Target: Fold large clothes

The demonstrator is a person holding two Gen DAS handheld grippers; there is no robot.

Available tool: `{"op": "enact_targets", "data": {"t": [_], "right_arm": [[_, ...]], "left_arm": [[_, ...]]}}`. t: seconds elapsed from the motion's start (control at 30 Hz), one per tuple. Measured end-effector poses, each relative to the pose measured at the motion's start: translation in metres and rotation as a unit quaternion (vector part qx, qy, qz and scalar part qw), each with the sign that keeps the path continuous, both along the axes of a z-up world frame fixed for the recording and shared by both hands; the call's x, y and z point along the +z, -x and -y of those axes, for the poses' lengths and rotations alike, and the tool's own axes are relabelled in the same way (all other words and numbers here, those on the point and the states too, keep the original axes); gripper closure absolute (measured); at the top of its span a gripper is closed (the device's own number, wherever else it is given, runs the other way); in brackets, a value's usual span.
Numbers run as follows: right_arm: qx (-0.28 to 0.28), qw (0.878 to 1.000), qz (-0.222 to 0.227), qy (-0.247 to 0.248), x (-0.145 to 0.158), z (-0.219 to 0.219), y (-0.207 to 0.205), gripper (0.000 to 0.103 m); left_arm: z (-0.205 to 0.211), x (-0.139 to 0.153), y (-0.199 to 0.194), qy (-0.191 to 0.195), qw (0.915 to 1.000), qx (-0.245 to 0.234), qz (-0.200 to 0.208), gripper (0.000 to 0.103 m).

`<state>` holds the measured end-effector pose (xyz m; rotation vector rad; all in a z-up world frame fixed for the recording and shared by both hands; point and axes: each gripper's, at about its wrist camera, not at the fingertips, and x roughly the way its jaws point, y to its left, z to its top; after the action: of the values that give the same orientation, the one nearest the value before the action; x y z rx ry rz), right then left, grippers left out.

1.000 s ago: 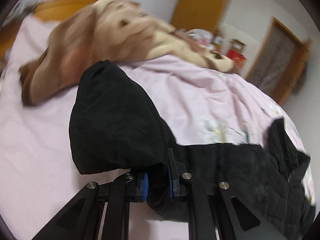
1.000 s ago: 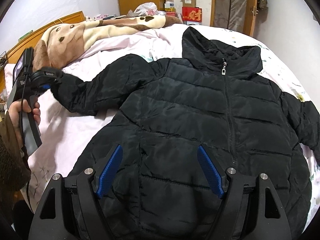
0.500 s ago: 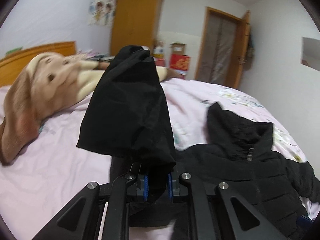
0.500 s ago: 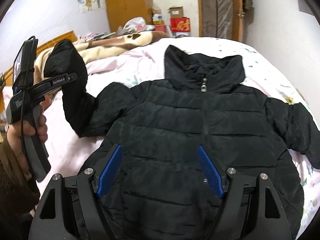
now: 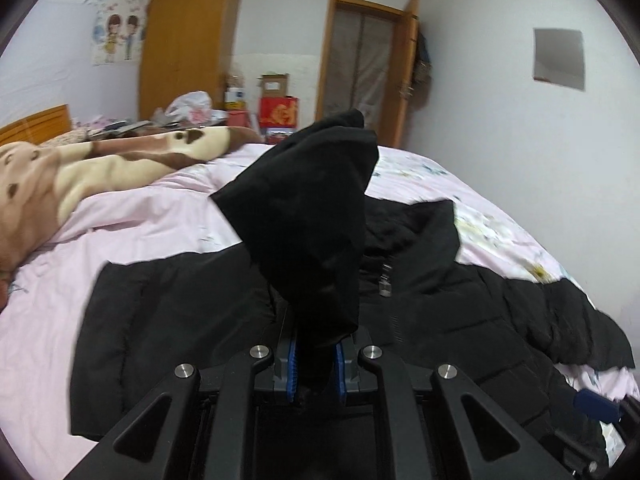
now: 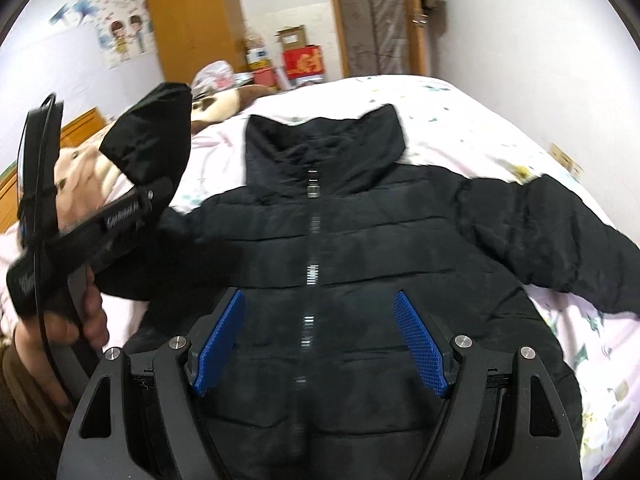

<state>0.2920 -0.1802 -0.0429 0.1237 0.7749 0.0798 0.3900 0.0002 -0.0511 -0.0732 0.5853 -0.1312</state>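
My left gripper (image 5: 316,364) has its jaws clamped on the cuff end of the jacket's sleeve (image 5: 308,216), the blue pads (image 5: 291,368) nearly together with black fabric pinched between them. That sleeve stands up off the bed and hangs over the jacket's chest. From the right wrist view I see the same gripper at the left edge, gripped by a hand (image 6: 86,316), with the sleeve bunched above it. Further right, the black puffer jacket (image 6: 360,248) lies front-up on the pink bedsheet (image 6: 460,120), zipped, collar pointing away from me, its other sleeve (image 6: 560,232) stretched out toward the right edge of the bed. My right gripper (image 6: 320,340) hovers over the jacket's lower front, jaws spread wide apart, holding nothing. A brown and cream blanket (image 5: 100,168) lies at the far left.
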Motion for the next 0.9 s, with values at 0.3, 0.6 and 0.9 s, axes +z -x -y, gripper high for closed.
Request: {"op": "enact_targets", "data": {"t": [0.3, 0.6, 0.9], "right_arm": [[-0.052, 0.998, -0.006, -0.027, -0.01, 0.053, -0.021, 0.026], [-0.1, 0.995, -0.004, -0.013, -0.009, 0.096, -0.025, 0.026], [-0.117, 0.993, -0.014, -0.01, -0.009, 0.11, -0.023, 0.026]], "left_arm": [[0.062, -0.035, -0.005, -0.033, 0.9986, -0.037, -0.019, 0.089], [0.098, -0.06, -0.011, -0.022, 0.995, -0.08, -0.056, 0.089], [0.11, -0.057, -0.005, -0.013, 0.9927, -0.106, -0.056, 0.042]]}}
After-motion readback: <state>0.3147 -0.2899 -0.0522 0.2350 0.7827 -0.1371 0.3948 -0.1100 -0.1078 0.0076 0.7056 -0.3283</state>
